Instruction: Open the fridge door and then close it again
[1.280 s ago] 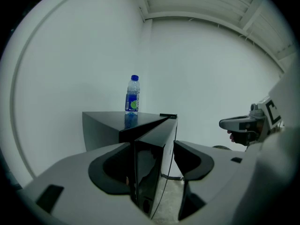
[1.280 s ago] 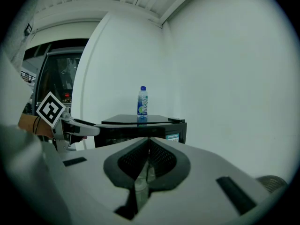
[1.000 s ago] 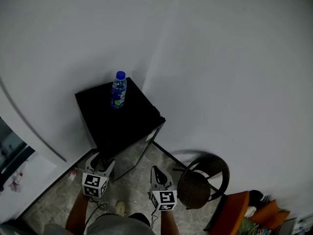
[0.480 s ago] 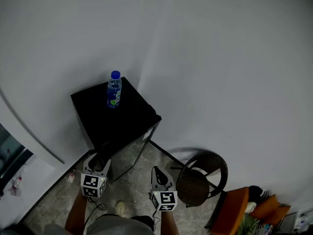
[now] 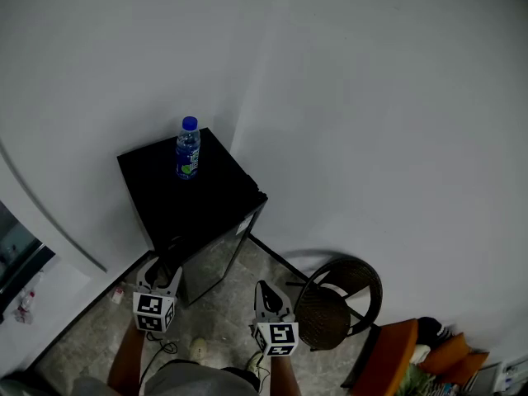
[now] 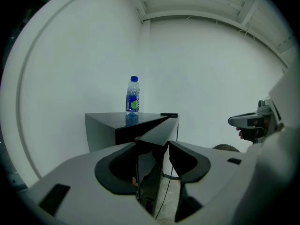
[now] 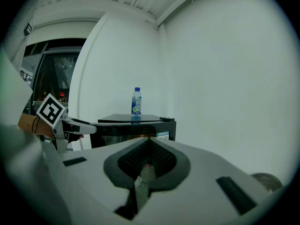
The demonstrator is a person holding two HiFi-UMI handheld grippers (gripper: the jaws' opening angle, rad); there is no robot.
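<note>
A small black fridge (image 5: 177,196) stands in the corner with a blue-capped water bottle (image 5: 186,148) on its top. My left gripper (image 5: 165,269) is at the free left edge of the fridge door (image 6: 152,172). Its jaws have just been closing, with that edge between them, and the pads now press on it. The door seems to stand a little way out from the fridge body (image 6: 101,130). My right gripper (image 5: 264,291) hovers over the floor in front of the fridge, shut and empty (image 7: 140,182).
A round woven chair (image 5: 334,299) stands right of my right gripper, with an orange seat (image 5: 396,353) beyond it. White walls close in behind and beside the fridge. A thin cable (image 6: 166,193) runs along the floor by the door.
The fridge and bottle have slid slightly left in the head view. Both grippers stay about where they were, the left one at the door's edge.
</note>
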